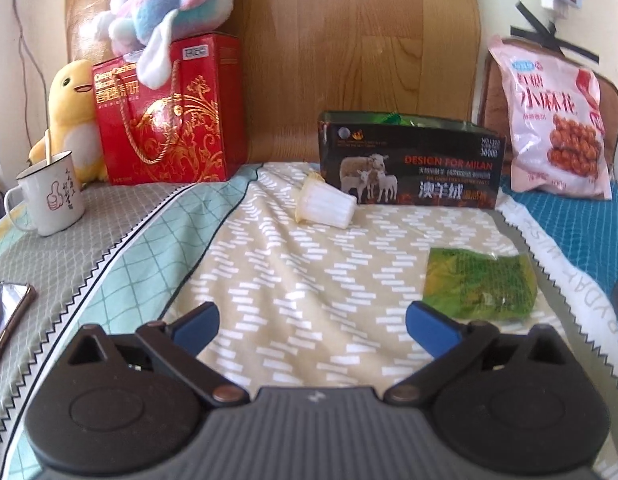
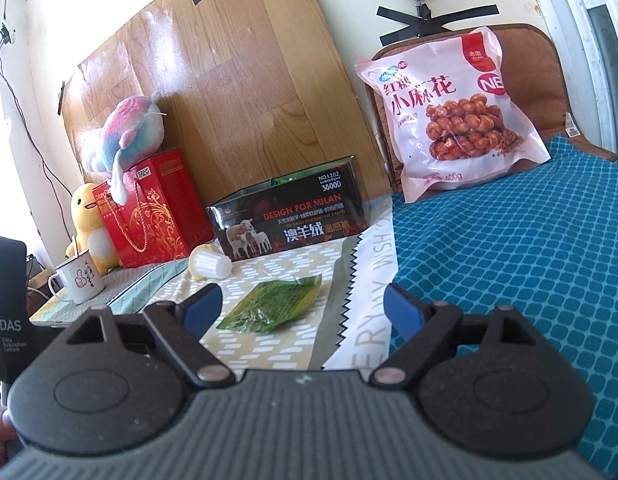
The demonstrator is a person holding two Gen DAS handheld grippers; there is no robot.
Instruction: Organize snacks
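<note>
A green snack packet [image 1: 480,283] lies flat on the patterned cloth; it also shows in the right wrist view [image 2: 272,303]. A white jelly cup [image 1: 325,203] lies on its side in front of the open black box [image 1: 409,162]; the cup [image 2: 210,265] and box [image 2: 287,216] show in the right wrist view too. A pink snack bag [image 1: 557,120] leans upright at the back right, and shows in the right wrist view [image 2: 453,112]. My left gripper [image 1: 312,322] is open and empty, with the green packet just beyond its right finger. My right gripper [image 2: 303,308] is open and empty, near the packet.
A red gift box [image 1: 169,116] with a plush toy [image 1: 173,4] on it stands back left, beside a yellow duck plush [image 1: 69,120] and a white mug [image 1: 51,196]. A phone [image 1: 5,320] lies at the left edge. A blue mat [image 2: 509,264] covers the right side.
</note>
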